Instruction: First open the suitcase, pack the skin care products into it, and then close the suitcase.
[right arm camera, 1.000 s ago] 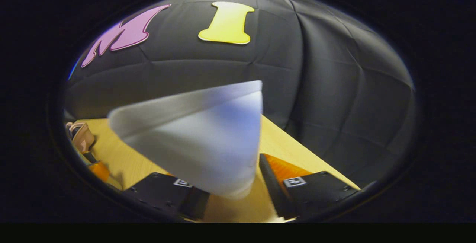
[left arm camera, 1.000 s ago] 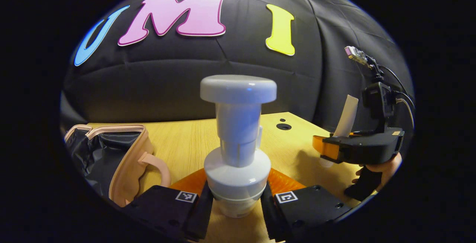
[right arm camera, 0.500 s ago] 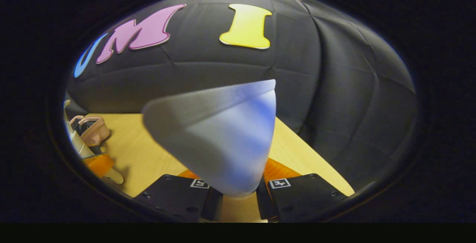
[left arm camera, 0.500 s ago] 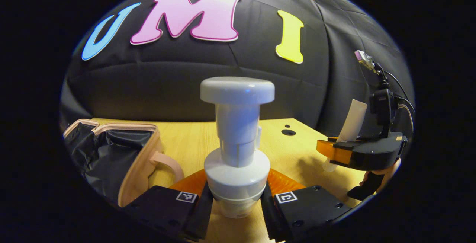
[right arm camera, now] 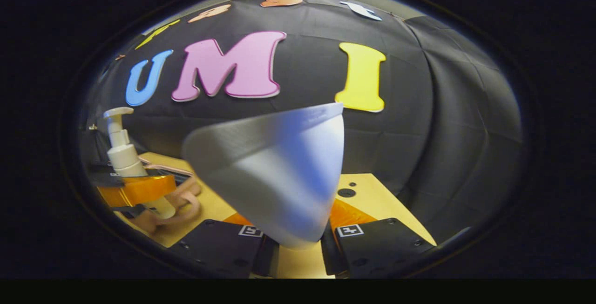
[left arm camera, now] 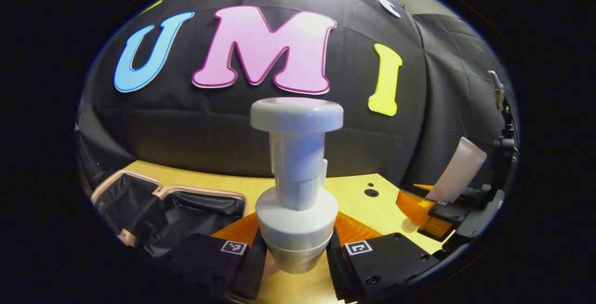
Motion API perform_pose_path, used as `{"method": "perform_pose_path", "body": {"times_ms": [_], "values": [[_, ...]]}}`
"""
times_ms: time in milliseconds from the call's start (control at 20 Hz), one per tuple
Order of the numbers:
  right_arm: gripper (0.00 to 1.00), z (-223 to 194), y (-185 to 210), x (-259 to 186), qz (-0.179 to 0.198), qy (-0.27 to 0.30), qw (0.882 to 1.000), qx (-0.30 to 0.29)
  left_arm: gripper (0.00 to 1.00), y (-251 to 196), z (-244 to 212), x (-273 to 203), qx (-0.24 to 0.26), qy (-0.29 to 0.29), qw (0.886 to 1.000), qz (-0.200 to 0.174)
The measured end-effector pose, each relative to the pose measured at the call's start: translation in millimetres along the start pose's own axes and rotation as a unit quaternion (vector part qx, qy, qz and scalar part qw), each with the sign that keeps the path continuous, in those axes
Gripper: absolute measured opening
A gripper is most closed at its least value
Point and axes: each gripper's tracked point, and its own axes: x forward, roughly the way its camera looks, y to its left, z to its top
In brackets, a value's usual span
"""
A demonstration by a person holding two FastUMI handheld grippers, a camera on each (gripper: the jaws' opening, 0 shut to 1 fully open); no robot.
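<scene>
My left gripper (left arm camera: 296, 260) is shut on a white pump bottle (left arm camera: 296, 187), held upright above the wooden table (left arm camera: 354, 201). The open suitcase (left arm camera: 186, 206), pink-trimmed with a dark lining, lies low at the left in the left gripper view. My right gripper (right arm camera: 298, 250) is shut on a white squeeze tube (right arm camera: 279, 178), its flat crimped end up. In the left gripper view the right gripper (left arm camera: 430, 218) sits at the right with the tube (left arm camera: 456, 169) tilted. The right gripper view shows the left gripper (right arm camera: 139, 190) holding the pump bottle (right arm camera: 122, 148) beside the suitcase handle (right arm camera: 184, 199).
The wooden table (right arm camera: 368, 192) has small dark holes (left arm camera: 371, 192) near its back right. The black cloth wall closes off the back and right side.
Both grippers have risen and moved left with their loads. The suitcase has slid toward the middle of the left gripper view, and the left gripper with the pump bottle has come into the right gripper view.
</scene>
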Motion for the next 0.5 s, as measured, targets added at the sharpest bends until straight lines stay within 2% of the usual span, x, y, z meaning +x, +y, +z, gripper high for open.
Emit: {"method": "perform_pose_path", "body": {"times_ms": [150,250,350,500], "values": [[0.45,24.5,62.6,-10.0,0.045,-0.016,0.999,0.013,0.61,56.3,-4.0,-21.5,-0.015,0.037,0.999,0.022],[0.45,31.3,104.4,-15.9,0.074,-0.014,0.997,0.026,0.62,100.3,-22.0,-27.2,-0.011,0.069,0.997,0.035],[0.46,34.2,141.9,-21.4,0.101,-0.015,0.995,0.020,0.61,133.1,-46.4,-31.8,0.004,0.116,0.993,0.027],[0.44,27.1,187.3,-25.1,0.133,-0.001,0.991,0.025,0.62,164.4,-85.2,-25.9,0.019,0.200,0.979,0.015]]}}
